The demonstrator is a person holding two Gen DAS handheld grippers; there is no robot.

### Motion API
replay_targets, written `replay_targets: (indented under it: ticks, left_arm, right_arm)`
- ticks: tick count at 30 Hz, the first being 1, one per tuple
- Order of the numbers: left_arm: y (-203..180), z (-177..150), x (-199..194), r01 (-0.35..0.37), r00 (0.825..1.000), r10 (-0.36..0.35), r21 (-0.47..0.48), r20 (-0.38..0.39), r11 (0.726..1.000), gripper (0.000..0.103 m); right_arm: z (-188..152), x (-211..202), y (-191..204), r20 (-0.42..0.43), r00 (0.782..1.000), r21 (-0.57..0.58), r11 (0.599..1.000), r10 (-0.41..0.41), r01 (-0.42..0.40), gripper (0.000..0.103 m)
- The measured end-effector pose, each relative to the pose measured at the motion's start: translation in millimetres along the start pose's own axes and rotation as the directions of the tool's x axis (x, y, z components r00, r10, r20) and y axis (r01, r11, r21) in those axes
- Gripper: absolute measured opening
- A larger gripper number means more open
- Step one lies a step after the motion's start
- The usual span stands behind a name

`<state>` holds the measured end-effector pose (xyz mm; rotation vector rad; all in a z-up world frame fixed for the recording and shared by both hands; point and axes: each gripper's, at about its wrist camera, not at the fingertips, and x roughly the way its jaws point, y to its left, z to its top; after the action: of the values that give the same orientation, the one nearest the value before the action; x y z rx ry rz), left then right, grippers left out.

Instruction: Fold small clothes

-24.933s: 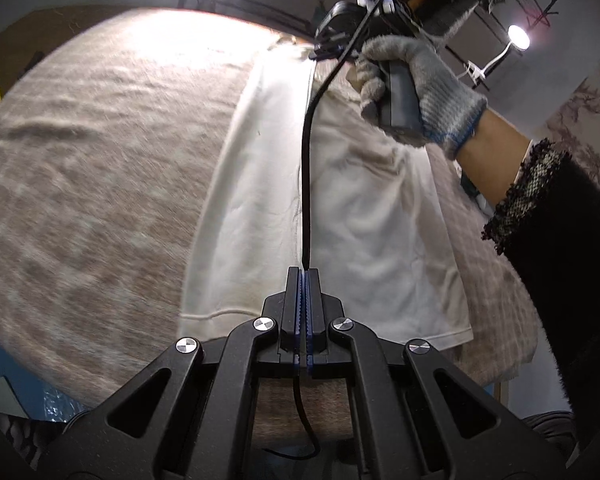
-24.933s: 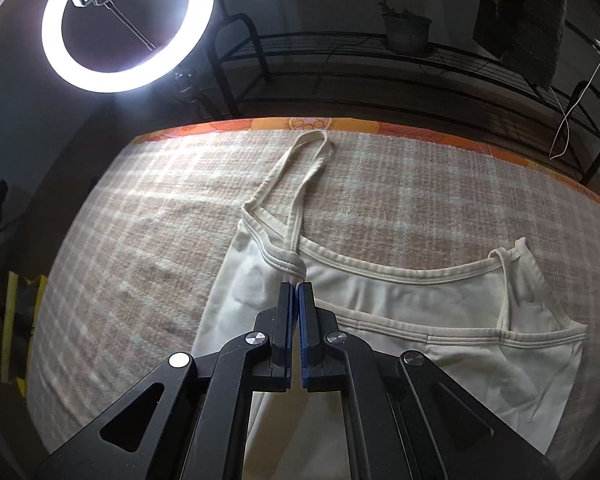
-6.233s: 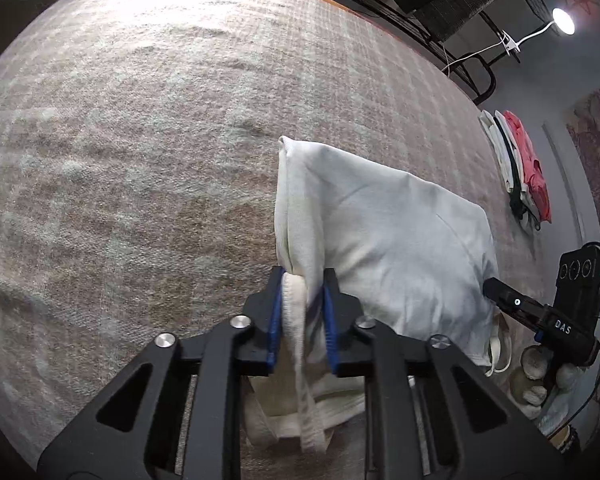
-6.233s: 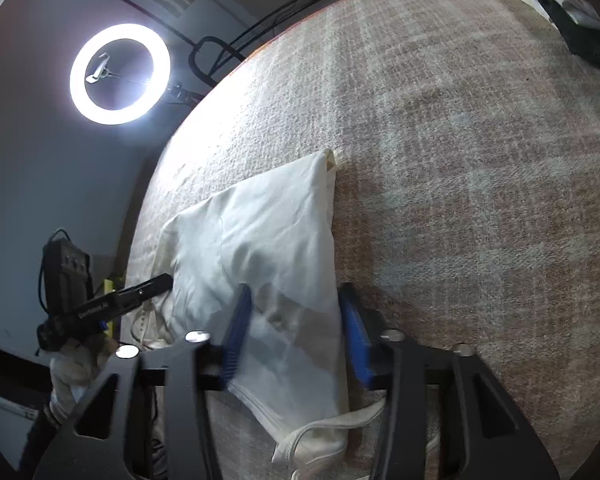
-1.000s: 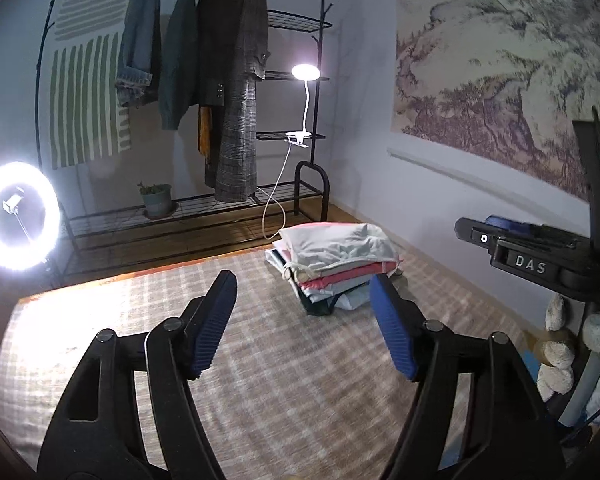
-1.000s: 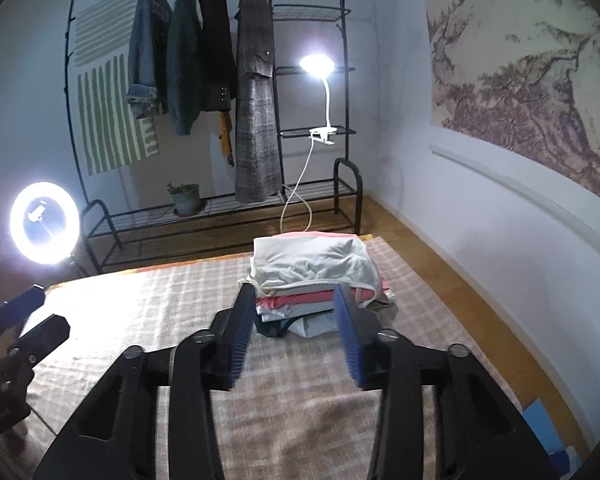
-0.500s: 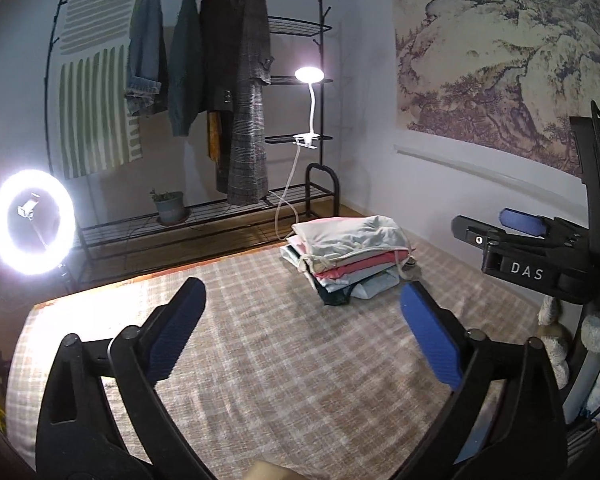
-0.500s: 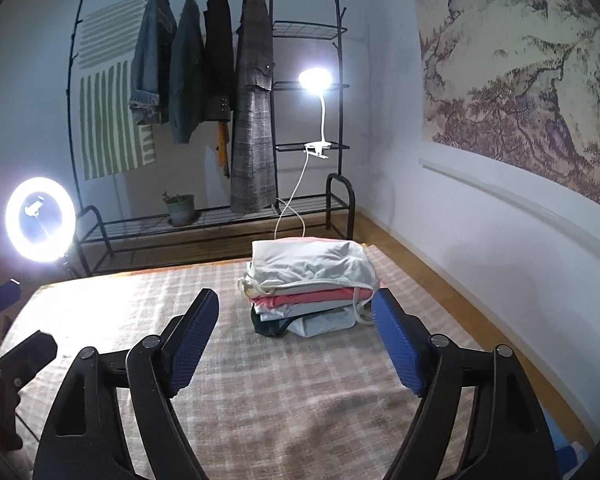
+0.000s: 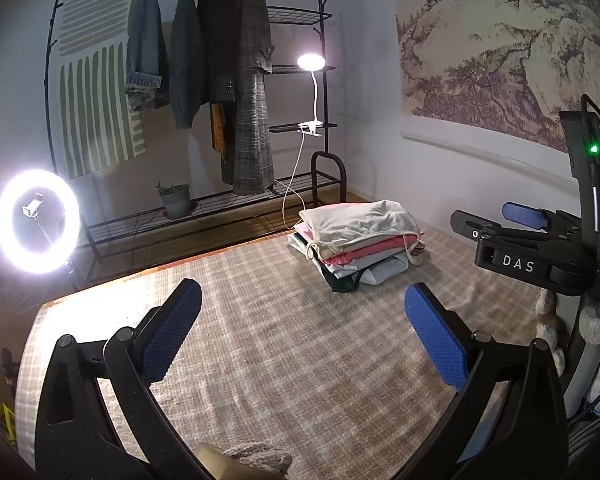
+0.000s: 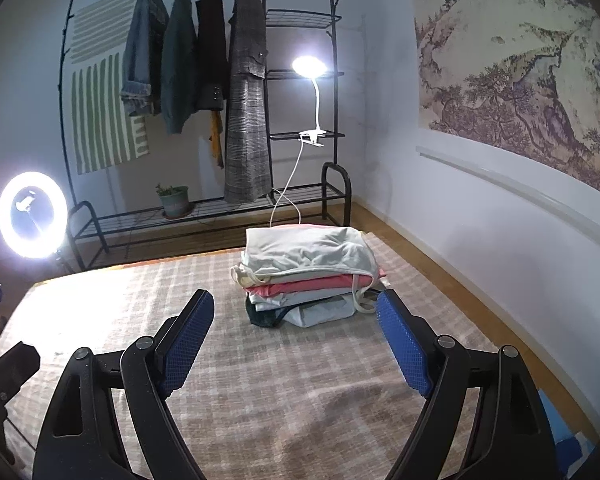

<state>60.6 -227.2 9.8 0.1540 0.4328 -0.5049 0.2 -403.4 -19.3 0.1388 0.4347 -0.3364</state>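
Left black two-finger gripper with blue ribbed pads (image 9: 302, 322): jaws spread wide, nothing between them, held above the beige-and-brown checked woven cloth covering the table (image 9: 284, 360). Right black two-finger gripper with blue ribbed pads (image 10: 294, 334): jaws likewise spread wide and empty, above the same cloth (image 10: 284, 392).

Stack of folded small clothes (image 9: 358, 246) sat on the cloth toward the far edge, at about 1 o'clock in the left wrist view and near 12 o'clock in the right wrist view (image 10: 310, 276). Top layer was a cream folded garment (image 10: 308, 254) with a thin strap hanging down the right side; under it a coral-pink layer, then pale grey-white pieces, and a dark green piece at the bottom. Stack stood apart from both grippers; in the right wrist view it fell between the two spread fingers but beyond their tips.

The right gripper's body, marked "DAS", appeared at 3 o'clock in the left wrist view (image 9: 536, 246).

Background: black metal clothes rack with hanging coats (image 10: 204, 92) at 12 o'clock, lit white clip-on lamp (image 10: 309, 67) on its shelf, glowing ring light (image 10: 32, 215) at 9 o'clock.
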Motion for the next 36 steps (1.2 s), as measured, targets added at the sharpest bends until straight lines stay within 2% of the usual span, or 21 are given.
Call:
replay_targets:
  ticks: [36]
  left_arm:
    - [-2.3,8.4,-5.7,0.001,1.0,-0.001,-0.017,0.012,1.0,0.103]
  right_arm:
    - [-0.3,7.2,-4.0,-0.013,1.0,0.063,0.998,0.024,-0.023,0.084]
